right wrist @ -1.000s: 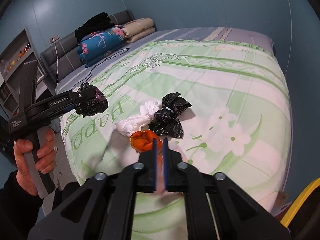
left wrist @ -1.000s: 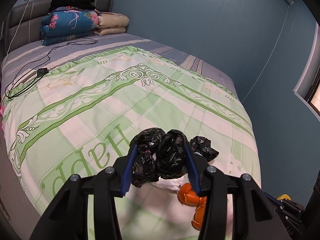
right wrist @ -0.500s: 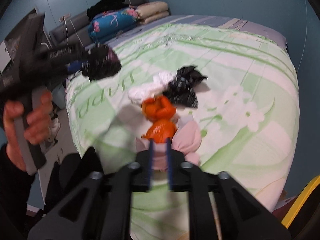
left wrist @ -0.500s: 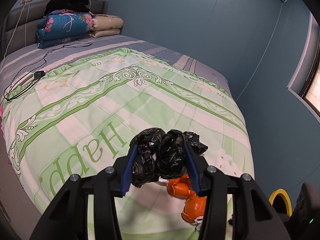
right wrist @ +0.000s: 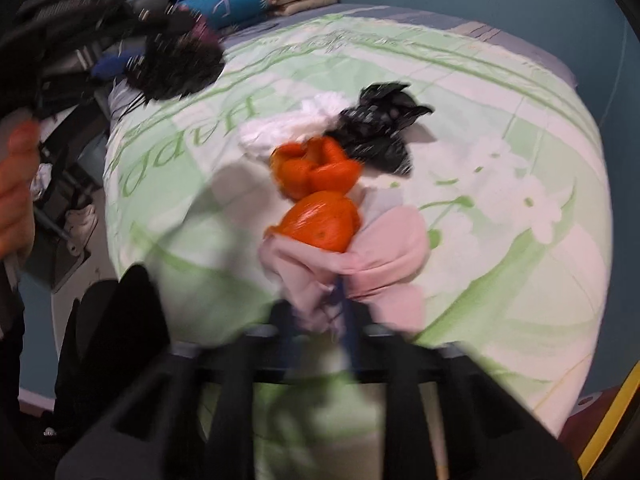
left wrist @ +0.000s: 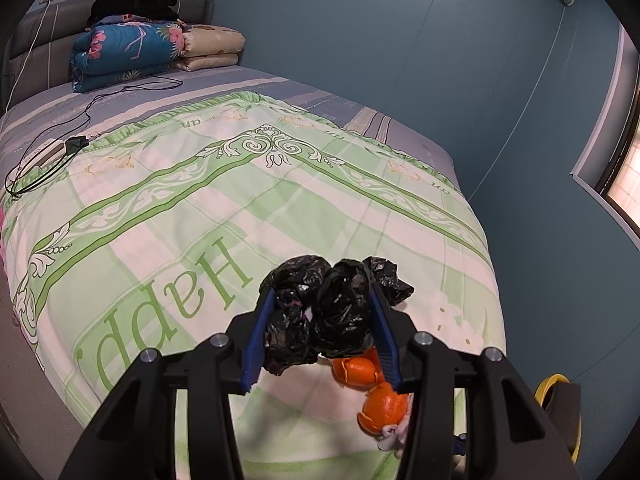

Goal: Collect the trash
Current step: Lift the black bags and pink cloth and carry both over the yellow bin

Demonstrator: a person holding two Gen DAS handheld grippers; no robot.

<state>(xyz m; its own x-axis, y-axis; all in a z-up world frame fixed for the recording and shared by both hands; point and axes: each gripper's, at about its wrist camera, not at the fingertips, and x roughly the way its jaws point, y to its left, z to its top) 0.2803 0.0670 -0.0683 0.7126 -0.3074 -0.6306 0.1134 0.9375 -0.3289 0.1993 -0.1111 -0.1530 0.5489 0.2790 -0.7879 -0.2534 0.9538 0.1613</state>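
Pickup step in hand, judging by both views: right gripper [right wrist: 340, 304] sits nearest, its jaws pinched together on the near edge of the pink tissue wad [right wrist: 384, 252] at the foot of the bed [right wrist: 500, 152]; frame is blurry but the pink stuff bunches right around the blue pads. Next move likely calls for a lift clear without dragging the orange peel [right wrist: 320, 224] that touches the wad's far side, then carrying it to wherever trash goes; no bin clearly seen, only a yellow rim [left wrist: 554, 384] off the bed corner, can't tell what it is. Second peel piece [right wrist: 316, 166] just beyond, then white crumpled tissue [right wrist: 288, 128] and a black plastic bag [right wrist: 380, 128] touching it, all still on the quilt. Left gripper [left wrist: 320, 316] hangs above the bed, clamped on a crumpled black bag bundle [left wrist: 320, 312], pads pressing both sides. Far end: folded quilts [left wrist: 132, 52], black cable [left wrist: 60, 152] on the cover
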